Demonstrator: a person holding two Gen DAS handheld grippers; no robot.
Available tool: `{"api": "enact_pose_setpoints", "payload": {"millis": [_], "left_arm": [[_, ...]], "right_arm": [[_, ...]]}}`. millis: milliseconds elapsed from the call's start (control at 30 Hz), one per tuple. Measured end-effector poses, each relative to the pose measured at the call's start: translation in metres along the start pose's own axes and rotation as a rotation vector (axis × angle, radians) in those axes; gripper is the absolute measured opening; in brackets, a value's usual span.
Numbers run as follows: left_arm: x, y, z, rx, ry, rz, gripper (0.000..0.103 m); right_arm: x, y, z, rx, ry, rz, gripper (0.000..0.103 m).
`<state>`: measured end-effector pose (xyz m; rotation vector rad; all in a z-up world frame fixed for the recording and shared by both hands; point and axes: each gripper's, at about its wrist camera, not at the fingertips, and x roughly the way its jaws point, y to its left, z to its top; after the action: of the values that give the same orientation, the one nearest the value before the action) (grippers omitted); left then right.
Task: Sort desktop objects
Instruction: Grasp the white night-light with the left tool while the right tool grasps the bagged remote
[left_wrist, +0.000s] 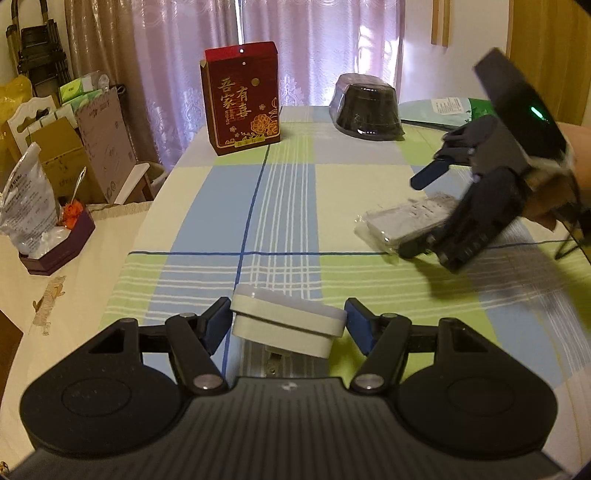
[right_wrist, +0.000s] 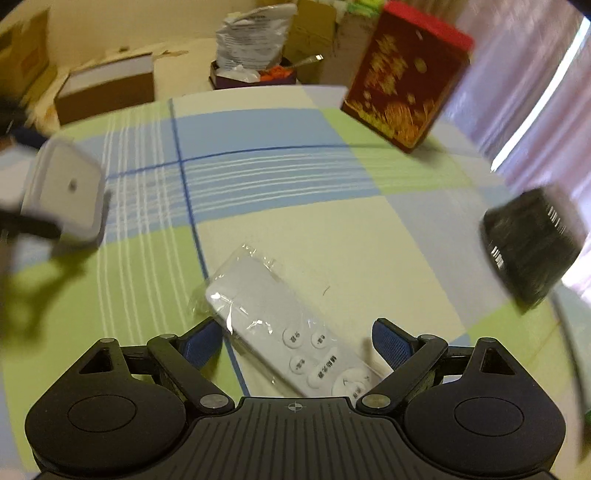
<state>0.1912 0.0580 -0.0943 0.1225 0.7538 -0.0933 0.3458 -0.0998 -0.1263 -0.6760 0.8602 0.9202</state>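
Between my left gripper's (left_wrist: 289, 320) fingers sits a white plug adapter (left_wrist: 288, 325), clamped at both ends and tilted above the checked cloth of the worktop (left_wrist: 221, 206). Over on my right, a white remote control (right_wrist: 291, 332) in clear wrapping lies on the cloth between the fingers of my right gripper (right_wrist: 297, 341), which stand wide apart without touching it. Beyond the remote, a dark red gift box (left_wrist: 242, 98) stands upright at the far edge, and a black wrapped bowl (left_wrist: 367, 107) rests upside down to that box's right.
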Motion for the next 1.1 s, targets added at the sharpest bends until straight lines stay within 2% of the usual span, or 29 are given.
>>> {"api": "enact_pose_setpoints", "payload": {"millis": [33, 67, 100, 167, 267, 333, 400, 467, 600, 700, 800, 1000, 1033, 1067, 1100], "left_arm": [[0.000, 0.001, 0.000, -0.011, -0.001, -0.004, 0.063], [0.000, 0.003, 0.000, -0.023, -0.002, -0.007, 0.064], [0.001, 0.003, 0.000, -0.025, 0.000, -0.007, 0.064], [0.003, 0.002, 0.000, -0.020, 0.007, -0.004, 0.067], [0.007, -0.001, 0.000, -0.016, 0.017, 0.004, 0.067], [0.007, -0.003, 0.000, -0.013, 0.024, 0.010, 0.066], [0.005, -0.005, 0.000, -0.009, 0.031, 0.012, 0.060], [0.001, -0.009, -0.002, -0.006, 0.035, 0.006, 0.060], [-0.014, -0.021, -0.010, 0.000, 0.034, -0.037, 0.060], [-0.034, -0.041, -0.023, 0.025, 0.037, -0.103, 0.060], [-0.056, -0.067, -0.041, 0.073, 0.054, -0.169, 0.060], [-0.078, -0.086, -0.055, 0.127, 0.069, -0.169, 0.060], [-0.081, -0.089, -0.057, 0.136, 0.071, -0.168, 0.061], [-0.085, -0.092, -0.059, 0.145, 0.073, -0.166, 0.063], [-0.088, -0.095, -0.062, 0.153, 0.076, -0.165, 0.064]], "right_arm": [[0.002, -0.005, 0.000, 0.044, 0.017, 0.022, 0.087], [0.001, -0.008, -0.002, 0.088, 0.027, 0.033, 0.075], [0.001, -0.010, -0.004, 0.132, 0.038, 0.043, 0.071], [-0.005, -0.008, -0.009, 0.179, 0.053, 0.034, 0.048], [-0.018, 0.004, -0.023, 0.237, 0.072, 0.018, 0.040], [-0.030, 0.018, -0.035, 0.276, 0.085, 0.009, 0.039], [-0.044, 0.034, -0.049, 0.324, 0.091, 0.008, 0.039], [-0.061, 0.050, -0.070, 0.409, 0.091, 0.003, 0.039], [-0.098, 0.084, -0.117, 0.600, 0.087, -0.039, 0.039], [-0.122, 0.112, -0.148, 0.702, 0.074, -0.084, 0.039], [-0.141, 0.137, -0.172, 0.735, 0.060, -0.135, 0.039], [-0.154, 0.168, -0.182, 0.736, 0.009, -0.154, 0.039], [-0.156, 0.171, -0.180, 0.729, 0.007, -0.149, 0.051], [-0.157, 0.174, -0.179, 0.724, 0.004, -0.146, 0.068], [-0.160, 0.176, -0.180, 0.724, -0.007, -0.150, 0.072]]}}
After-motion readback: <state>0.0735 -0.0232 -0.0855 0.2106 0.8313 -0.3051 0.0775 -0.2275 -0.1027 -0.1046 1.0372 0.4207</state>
